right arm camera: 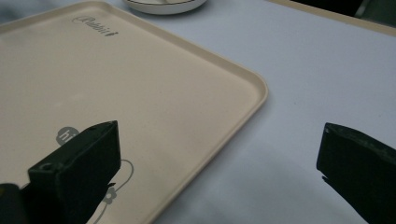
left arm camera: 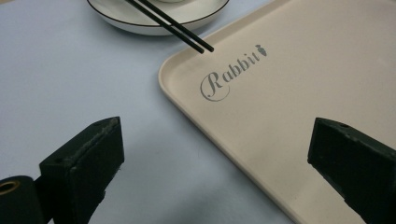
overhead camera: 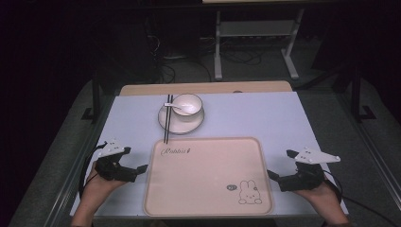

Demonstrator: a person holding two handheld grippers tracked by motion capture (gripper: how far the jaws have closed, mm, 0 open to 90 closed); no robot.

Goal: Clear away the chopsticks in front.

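A beige tray (overhead camera: 208, 177) printed with "Rabbit" lies flat on the table (overhead camera: 265, 113) between the two grippers, its left edge just beside the left gripper (overhead camera: 137, 169) and its right edge just beside the right gripper (overhead camera: 273, 176). Both sets of jaws are spread wide and grasp nothing, each straddling a tray edge without touching it. Beyond the tray's far edge sit a plate (overhead camera: 180, 124) with a bowl (overhead camera: 188, 106) and black chopsticks (overhead camera: 167, 120).
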